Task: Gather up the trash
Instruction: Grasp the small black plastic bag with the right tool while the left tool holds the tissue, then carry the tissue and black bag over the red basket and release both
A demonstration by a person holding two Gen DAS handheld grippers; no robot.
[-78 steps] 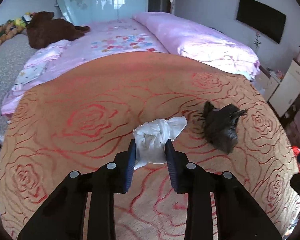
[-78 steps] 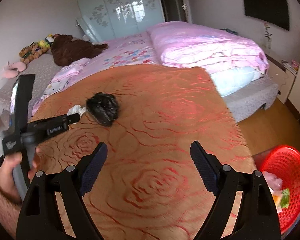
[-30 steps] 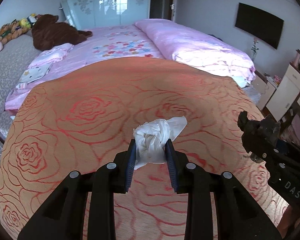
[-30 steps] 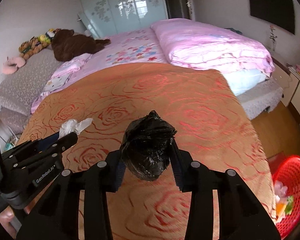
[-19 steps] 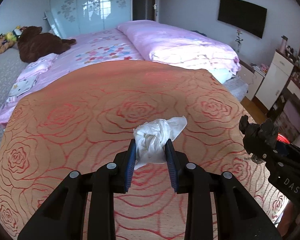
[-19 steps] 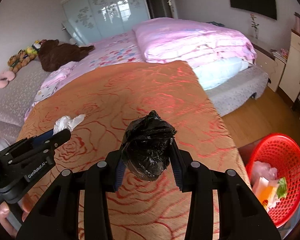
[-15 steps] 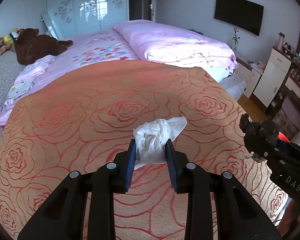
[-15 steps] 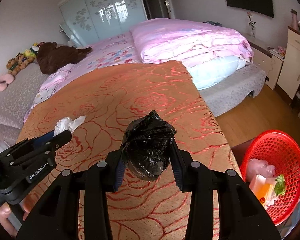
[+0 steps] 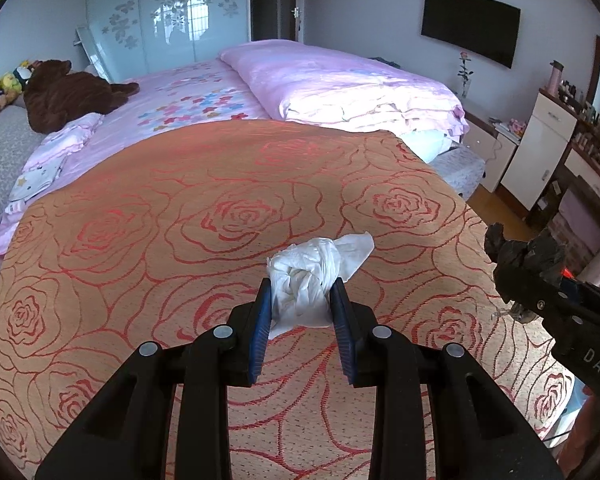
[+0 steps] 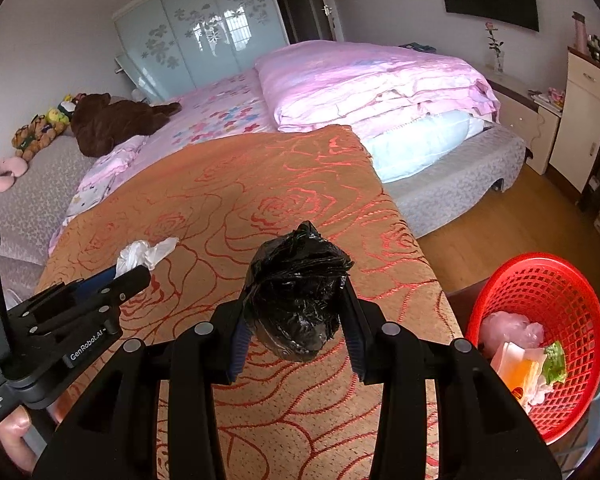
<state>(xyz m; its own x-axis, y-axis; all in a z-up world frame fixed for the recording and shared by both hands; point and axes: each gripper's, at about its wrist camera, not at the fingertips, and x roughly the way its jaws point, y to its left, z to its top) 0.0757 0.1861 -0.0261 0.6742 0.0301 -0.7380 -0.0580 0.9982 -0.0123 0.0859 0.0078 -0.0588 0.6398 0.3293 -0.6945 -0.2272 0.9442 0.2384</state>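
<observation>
My left gripper (image 9: pixel 302 300) is shut on a crumpled white tissue (image 9: pixel 308 280), held above the orange rose-patterned bedspread (image 9: pixel 180 240). In the right wrist view that tissue (image 10: pixel 142 254) shows at the left, in the left gripper (image 10: pixel 128 272). A balled-up black plastic bag (image 10: pixel 296 292) sits clamped in my right gripper (image 10: pixel 296 320), also clear of the bedspread (image 10: pixel 260 200). The black bag (image 9: pixel 524 254) appears at the right edge of the left wrist view. A red mesh basket (image 10: pixel 540 280) with some trash inside stands on the floor at the lower right.
Behind the bedspread lie a pink duvet (image 10: pixel 372 80) and a brown plush toy (image 10: pixel 112 118). White cabinets (image 9: pixel 540 152) line the right wall beside a strip of wooden floor (image 10: pixel 500 220). A hand (image 10: pixel 12 436) holds the left gripper's handle.
Both grippers have swung to the right with their loads still held. The red basket has come further into the right wrist view, and the bed's right side shows more.
</observation>
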